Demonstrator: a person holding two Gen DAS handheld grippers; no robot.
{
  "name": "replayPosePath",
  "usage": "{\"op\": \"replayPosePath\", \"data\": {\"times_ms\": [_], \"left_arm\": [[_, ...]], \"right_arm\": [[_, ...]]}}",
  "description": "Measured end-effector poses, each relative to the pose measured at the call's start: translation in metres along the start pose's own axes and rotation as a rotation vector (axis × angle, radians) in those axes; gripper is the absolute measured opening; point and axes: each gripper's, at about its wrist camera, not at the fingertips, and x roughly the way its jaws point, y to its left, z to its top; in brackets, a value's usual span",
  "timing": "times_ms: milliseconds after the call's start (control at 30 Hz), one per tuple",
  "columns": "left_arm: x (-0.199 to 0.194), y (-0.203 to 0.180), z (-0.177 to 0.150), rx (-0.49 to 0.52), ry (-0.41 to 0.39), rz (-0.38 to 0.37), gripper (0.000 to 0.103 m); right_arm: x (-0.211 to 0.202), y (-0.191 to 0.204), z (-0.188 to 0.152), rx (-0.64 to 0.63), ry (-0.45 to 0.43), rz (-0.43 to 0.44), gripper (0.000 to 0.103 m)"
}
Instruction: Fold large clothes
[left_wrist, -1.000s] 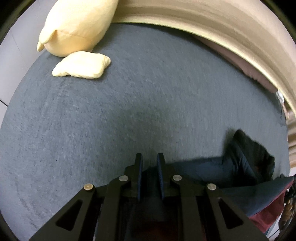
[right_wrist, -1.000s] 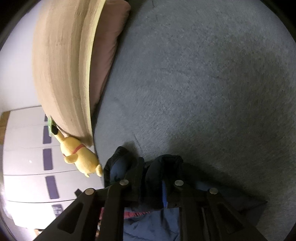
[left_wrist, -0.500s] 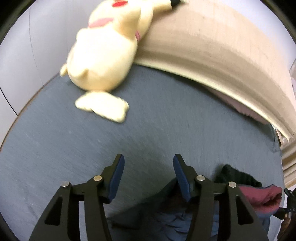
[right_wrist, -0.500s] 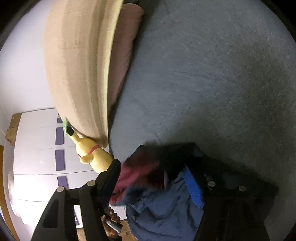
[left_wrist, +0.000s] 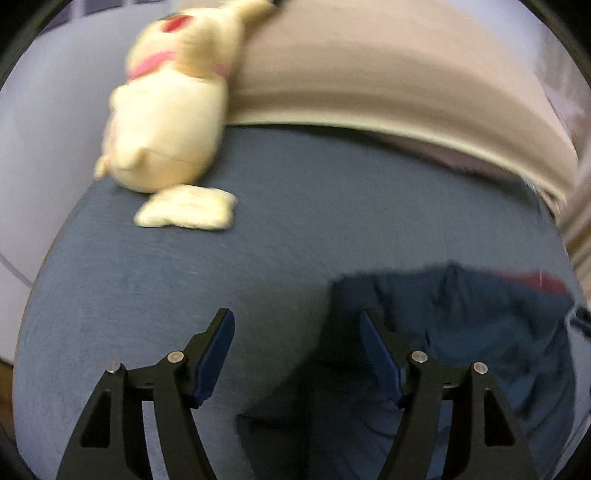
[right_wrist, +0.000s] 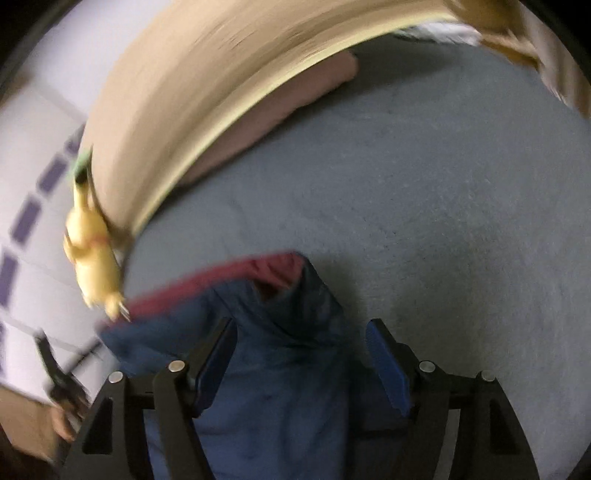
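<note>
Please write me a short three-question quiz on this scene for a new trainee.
1. True or false: the left gripper is clamped on the jacket.
2. What colour is the jacket's lining? A) green B) dark red C) white
3. Fill in: the yellow plush toy leans against the tan ____.

Key:
1. False. Its jaws stand open over the grey bedcover, with the jacket beside one finger.
2. B. The right gripper, also open, is over the blue jacket.
3. headboard.
</note>
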Motion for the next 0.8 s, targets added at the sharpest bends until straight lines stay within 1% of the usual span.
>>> {"op": "replayPosePath", "data": {"times_ms": [67,133,200,267,333,367,400,433,467,500,600,667,733,767,800], "left_arm": [[0.005,-0.011,-0.002,0.06,-0.002,0.0,0.071],[0.014,-0.022,-0.002,0.116,0.001,0.011,0.071],[0.024,-0.026,0.0,0.126,0.016,0.016,0.071],[0.035,-0.027,0.004,0.108,0.041,-0.001,0.071],[0.041,-0.026,0.008,0.085,0.049,-0.02,0.071],[0.042,-0.026,0.009,0.079,0.039,-0.018,0.07],[0.041,-0.026,0.01,0.076,0.036,-0.006,0.052],[0.045,-0.025,0.013,0.078,0.048,-0.007,0.037],[0.052,-0.026,0.013,0.081,0.083,-0.008,0.019],[0.056,-0.027,0.013,0.082,0.09,0.026,0.018],[0.064,-0.034,0.014,0.113,0.095,0.1,0.011],[0.071,-0.039,0.013,0.135,0.101,0.166,0.01],[0.081,-0.041,0.011,0.15,0.12,0.217,0.009],[0.083,-0.041,0.011,0.154,0.123,0.227,0.009],[0.083,-0.043,0.012,0.16,0.121,0.241,0.009]], "right_arm": [[0.007,0.003,-0.005,-0.061,-0.014,0.003,0.075],[0.008,-0.002,-0.005,-0.078,-0.033,0.016,0.075],[0.011,-0.007,-0.001,-0.067,-0.04,0.024,0.075],[0.017,-0.017,0.005,-0.04,-0.031,0.039,0.075],[0.025,-0.018,0.01,-0.024,0.0,0.066,0.075],[0.026,-0.019,0.011,-0.023,0.011,0.083,0.07],[0.027,-0.018,0.011,-0.026,0.014,0.108,0.049],[0.028,-0.018,0.012,-0.024,0.023,0.104,0.04],[0.031,-0.02,0.013,-0.015,0.031,0.091,0.027],[0.035,-0.023,0.014,-0.003,0.043,0.086,0.018],[0.037,-0.026,0.014,0.008,0.042,0.028,0.013],[0.044,-0.03,0.014,0.025,0.053,0.003,0.012],[0.053,-0.033,0.011,0.02,0.07,-0.086,0.001],[0.057,-0.039,0.008,0.035,0.082,-0.11,0.001],[0.059,-0.046,0.006,0.064,0.091,-0.091,0.001]]}}
